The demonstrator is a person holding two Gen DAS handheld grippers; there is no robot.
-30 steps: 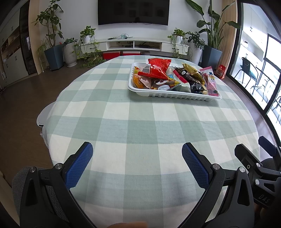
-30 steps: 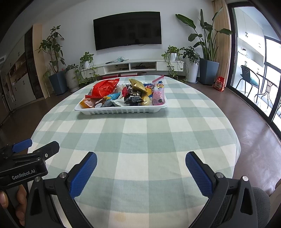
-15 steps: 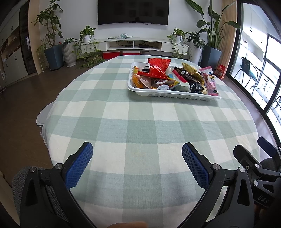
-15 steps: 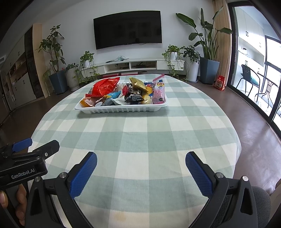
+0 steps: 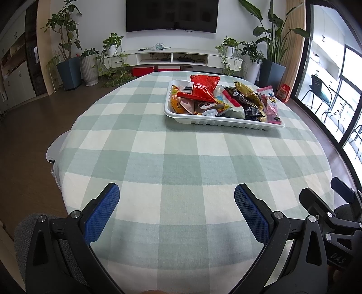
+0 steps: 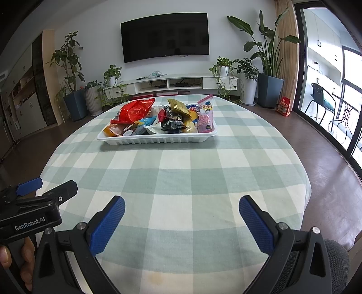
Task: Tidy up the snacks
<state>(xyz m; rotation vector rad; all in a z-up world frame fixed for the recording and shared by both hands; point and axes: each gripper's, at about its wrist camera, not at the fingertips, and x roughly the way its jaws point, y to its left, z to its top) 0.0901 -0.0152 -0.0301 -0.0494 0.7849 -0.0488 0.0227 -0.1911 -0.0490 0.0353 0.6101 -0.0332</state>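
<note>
1. A home living room: a wall-mounted television [image 6: 164,37] hangs above a low white media console [image 6: 178,82]
2. Potted houseplants [image 6: 267,74] line the wall
3. A checked tablecloth [image 6: 176,176] covers the round worktop

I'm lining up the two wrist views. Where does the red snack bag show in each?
Left wrist: red snack bag upper centre-right, atop the white tray's left half.
Right wrist: red snack bag upper centre-left, at the tray's left end.
Shared landmark: wall TV.
</note>
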